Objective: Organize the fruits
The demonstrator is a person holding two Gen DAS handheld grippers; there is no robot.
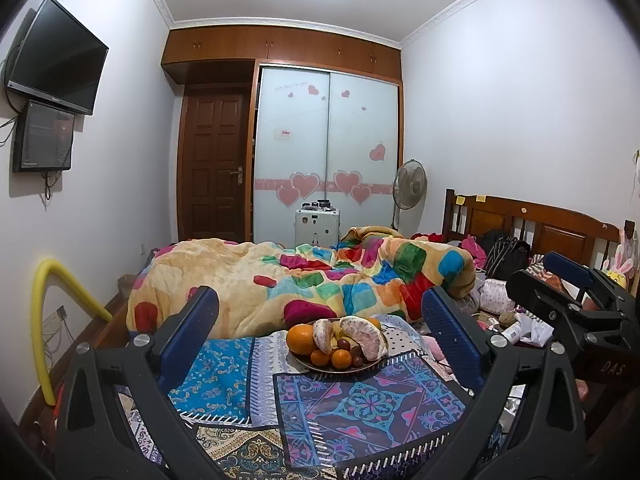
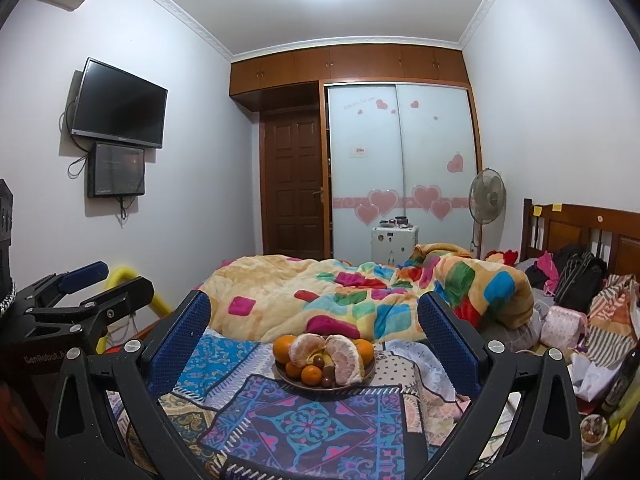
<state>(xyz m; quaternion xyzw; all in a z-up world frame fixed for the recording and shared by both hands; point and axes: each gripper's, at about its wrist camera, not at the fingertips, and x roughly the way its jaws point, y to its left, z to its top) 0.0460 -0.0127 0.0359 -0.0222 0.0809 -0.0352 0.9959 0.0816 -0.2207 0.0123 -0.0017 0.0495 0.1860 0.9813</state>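
Observation:
A dark round plate sits on a patterned cloth on the bed, ahead of both grippers. It holds a large orange, peeled pale citrus segments, small tangerines and dark grapes. My left gripper is open, its blue pads wide apart, short of the plate and holding nothing. My right gripper is likewise open and empty, with the plate framed between its fingers. Each gripper shows at the edge of the other's view, beside its neighbour.
A rolled multicoloured blanket lies right behind the plate. Bags, clothes and small clutter pile up at the right by the wooden headboard. A bent yellow foam tube stands at the bed's left side. A fan, a white case and a wardrobe stand far back.

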